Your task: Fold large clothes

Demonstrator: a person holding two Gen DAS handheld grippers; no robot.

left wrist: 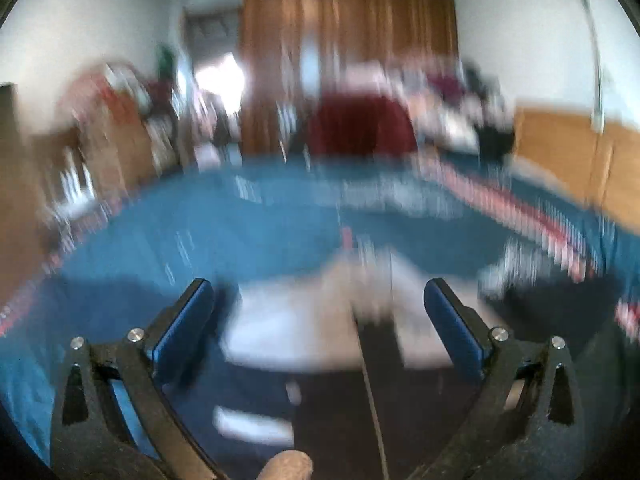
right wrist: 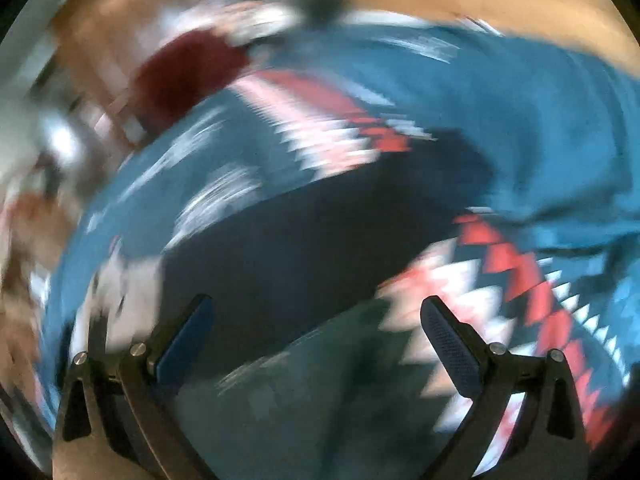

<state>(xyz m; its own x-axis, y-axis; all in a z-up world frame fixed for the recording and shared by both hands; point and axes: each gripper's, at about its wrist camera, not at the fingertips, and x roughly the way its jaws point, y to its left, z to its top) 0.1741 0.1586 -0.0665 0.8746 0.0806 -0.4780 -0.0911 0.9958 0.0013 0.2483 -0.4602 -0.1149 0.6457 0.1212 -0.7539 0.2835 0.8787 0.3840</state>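
Note:
Both views are heavily motion-blurred. A dark navy garment [right wrist: 304,240] lies on a blue bedspread [right wrist: 540,120] with a red and white zigzag band. In the left wrist view the garment [left wrist: 344,412] shows dark cloth with a pale panel [left wrist: 320,320] between the fingers. My left gripper [left wrist: 319,296] is open just above it, nothing between its blue pads. My right gripper [right wrist: 316,312] is open too, hovering over the dark cloth and the zigzag band [right wrist: 500,280].
A dark red bundle [left wrist: 360,124] and other piled items sit at the bed's far side, in front of a wooden wardrobe [left wrist: 344,32]. A wooden headboard [left wrist: 576,156] runs along the right. Cluttered shelves [left wrist: 116,128] stand at the left.

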